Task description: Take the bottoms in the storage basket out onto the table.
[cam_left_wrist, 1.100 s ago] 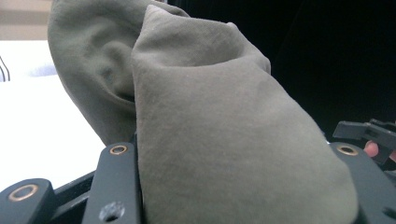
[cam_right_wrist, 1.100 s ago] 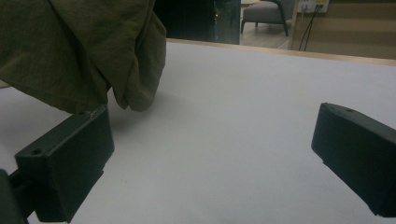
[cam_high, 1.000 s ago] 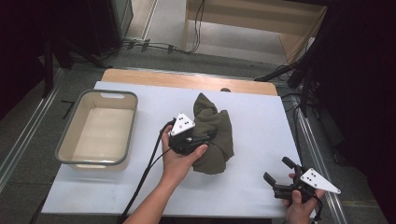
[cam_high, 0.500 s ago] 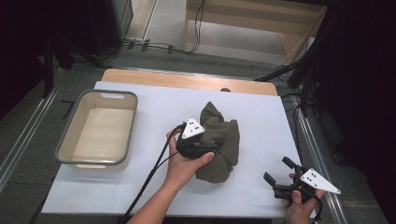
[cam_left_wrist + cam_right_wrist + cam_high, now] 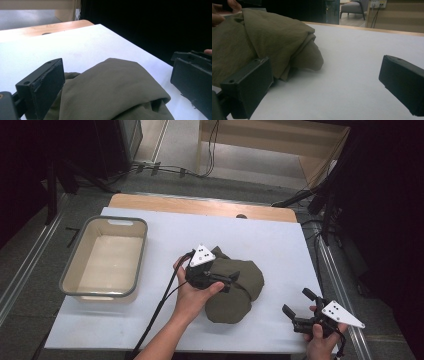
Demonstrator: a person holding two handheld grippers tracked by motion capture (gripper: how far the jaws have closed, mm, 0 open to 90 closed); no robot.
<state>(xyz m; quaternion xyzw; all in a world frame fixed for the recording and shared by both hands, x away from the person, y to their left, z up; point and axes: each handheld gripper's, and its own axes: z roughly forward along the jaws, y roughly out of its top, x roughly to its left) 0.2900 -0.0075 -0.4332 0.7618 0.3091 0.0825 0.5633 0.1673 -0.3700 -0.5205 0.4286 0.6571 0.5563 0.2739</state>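
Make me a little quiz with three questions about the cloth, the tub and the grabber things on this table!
1. Where is the empty beige plastic tub?
A. left of the cloth
B. right of the cloth
C. on top of the cloth

2. What colour is the crumpled cloth?
A. red
B. olive green
C. blue

3. How are the left gripper jaws?
A. clamped on the cloth
B. open
C. shut on the tub

Answers: 1 A, in the high view the tub sits at the white table's left. 2 B, every view shows olive green. 3 B, the jaws have just been opening and stand wide apart, the cloth loose between them.

Olive cloth (image 5: 262,42) lies bunched beside spread jaws.
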